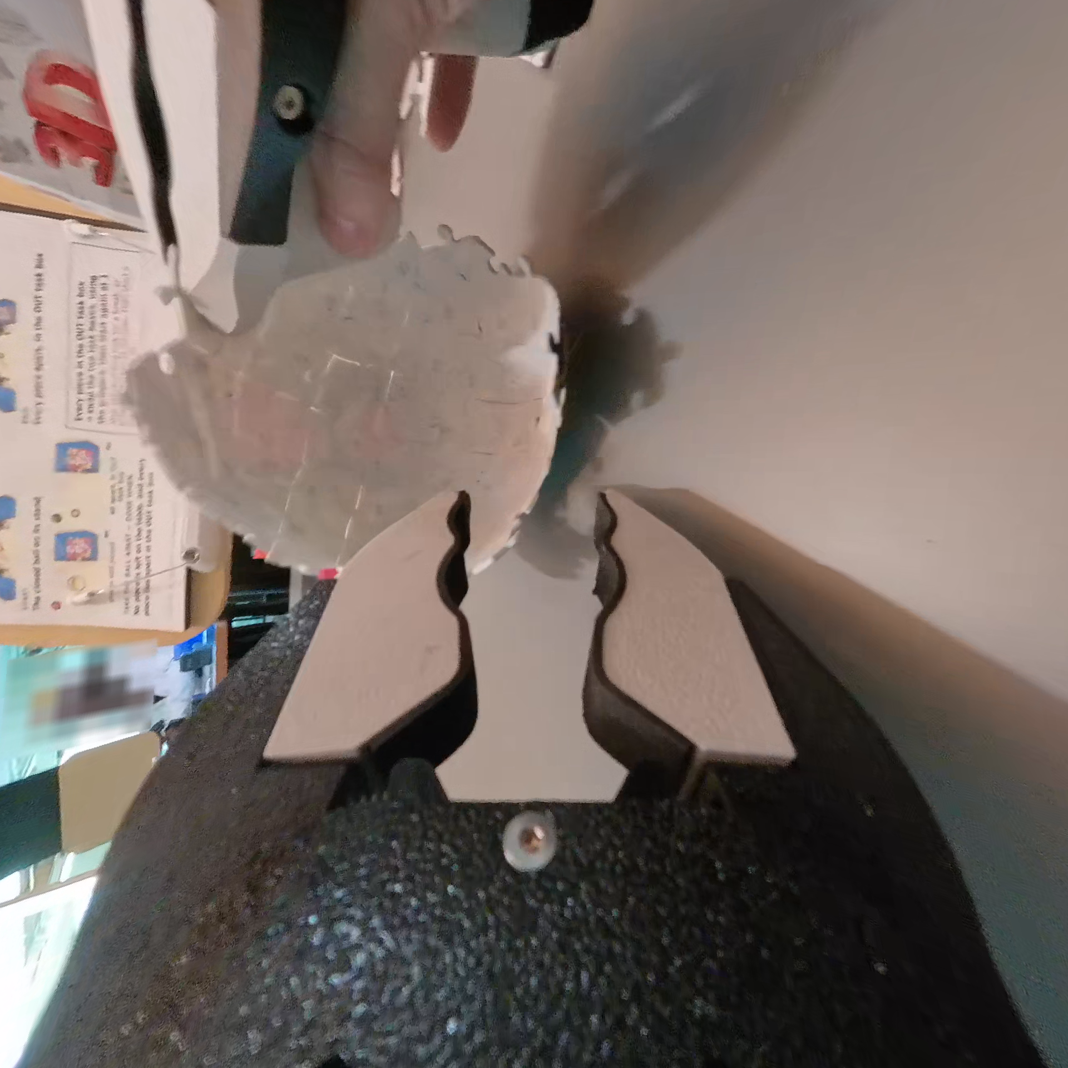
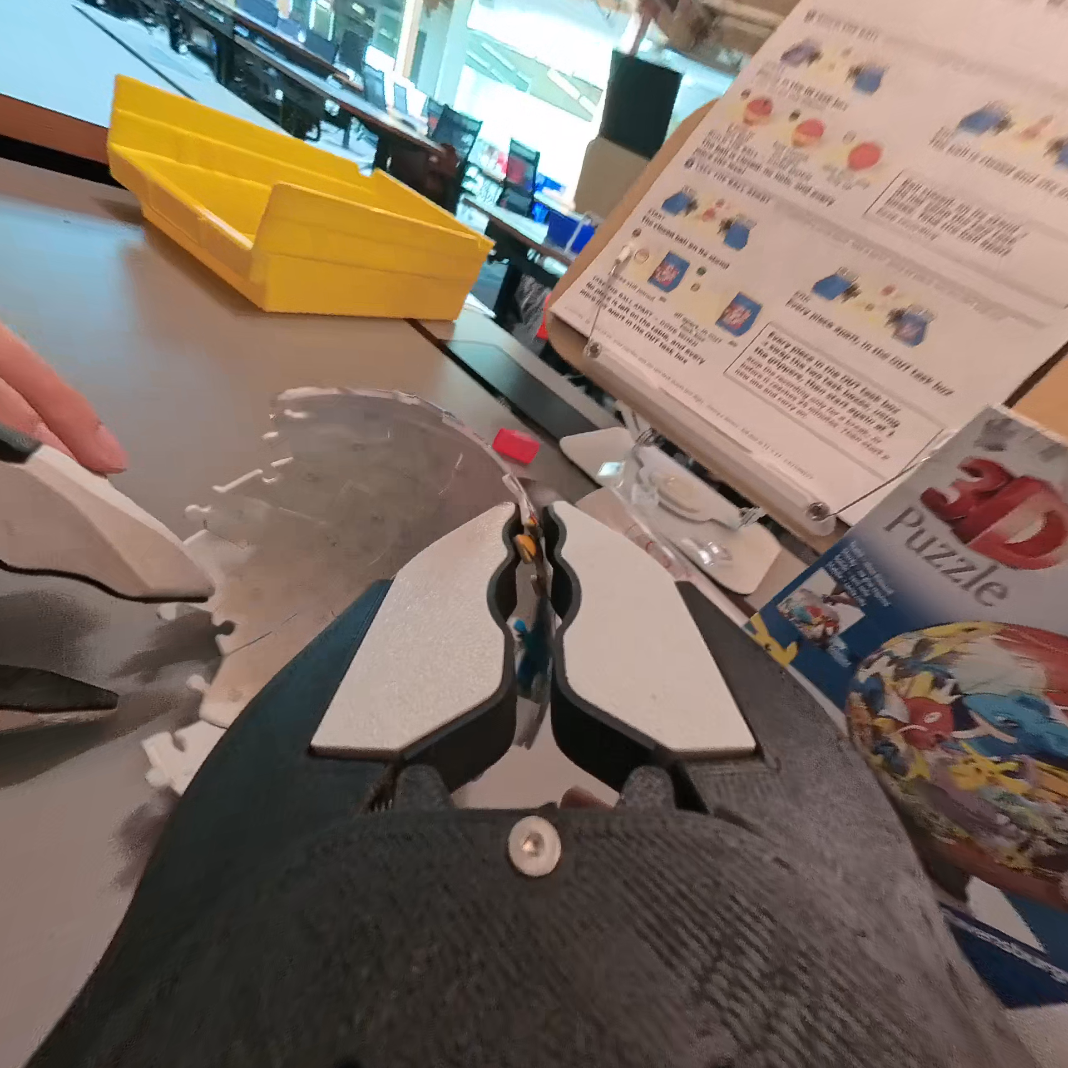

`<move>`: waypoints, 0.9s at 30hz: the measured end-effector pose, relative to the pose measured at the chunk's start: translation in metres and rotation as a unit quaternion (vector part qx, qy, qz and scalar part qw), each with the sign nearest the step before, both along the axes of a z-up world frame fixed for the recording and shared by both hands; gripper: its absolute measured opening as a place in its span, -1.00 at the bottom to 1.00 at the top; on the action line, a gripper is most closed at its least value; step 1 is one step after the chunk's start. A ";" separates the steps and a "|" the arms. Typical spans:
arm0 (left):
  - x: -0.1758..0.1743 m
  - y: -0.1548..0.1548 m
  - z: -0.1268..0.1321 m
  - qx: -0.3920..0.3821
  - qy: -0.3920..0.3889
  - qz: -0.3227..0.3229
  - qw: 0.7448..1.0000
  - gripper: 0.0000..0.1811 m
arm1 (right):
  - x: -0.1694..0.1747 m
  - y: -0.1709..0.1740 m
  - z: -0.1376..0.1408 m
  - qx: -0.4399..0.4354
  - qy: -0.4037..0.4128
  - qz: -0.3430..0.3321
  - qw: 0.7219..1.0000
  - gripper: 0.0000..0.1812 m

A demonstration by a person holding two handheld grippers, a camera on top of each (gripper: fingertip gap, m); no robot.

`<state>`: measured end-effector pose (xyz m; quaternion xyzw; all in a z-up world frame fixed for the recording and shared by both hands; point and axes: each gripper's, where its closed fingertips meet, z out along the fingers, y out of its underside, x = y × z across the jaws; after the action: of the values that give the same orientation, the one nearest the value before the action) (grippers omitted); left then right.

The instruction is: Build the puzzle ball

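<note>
The right tongs (image 2: 534, 569) pinch the rim of the one half-built puzzle ball (image 2: 358, 520), mid-frame, its grey inner face showing. The left tongs (image 1: 531, 555) stand parted, empty, the shell (image 1: 347, 404) just beyond them. One yellow bin (image 2: 300, 231), one puzzle box (image 2: 953, 664), one instruction sheet (image 2: 838, 231) sit on the grey bench (image 2: 144, 323); office desks behind.

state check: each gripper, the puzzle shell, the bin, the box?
left gripper: open, nothing clamped, tips beside the shell edge.
right gripper: shut on the shell's rim.
puzzle shell: partly built, curved, jagged open edge, grey inner side showing.
yellow bin: on the table, no contents visible.
puzzle box: standing upright at right.
instruction sheet: propped on a stand.
</note>
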<state>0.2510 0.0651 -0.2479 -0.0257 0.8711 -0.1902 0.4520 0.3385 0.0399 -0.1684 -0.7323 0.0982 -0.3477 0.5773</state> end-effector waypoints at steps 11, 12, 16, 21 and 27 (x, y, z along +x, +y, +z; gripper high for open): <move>0.011 -0.006 -0.005 0.035 0.068 -0.032 0.997 -0.55 | 0.022 0.005 -0.016 -0.010 0.107 0.033 0.994 -0.93; 0.012 -0.007 -0.005 0.038 0.072 -0.035 0.996 -0.56 | 0.023 0.005 -0.017 -0.012 0.116 0.035 0.993 -0.93; 0.014 -0.013 -0.005 0.056 0.077 -0.043 0.994 -0.61 | 0.027 0.006 -0.023 -0.027 0.125 0.041 0.991 -0.93; 0.019 -0.013 -0.011 0.093 0.083 -0.041 0.991 -0.67 | 0.025 0.007 -0.022 -0.031 0.126 0.057 0.990 -0.83; 0.023 -0.009 -0.011 0.098 0.111 -0.030 0.989 -0.91 | 0.016 0.007 -0.018 -0.054 0.112 0.107 0.986 -0.59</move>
<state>0.2737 0.0557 -0.2586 0.0238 0.9306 -0.1130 0.3474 0.3544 0.0472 -0.1867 -0.8029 0.0644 -0.2046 0.5562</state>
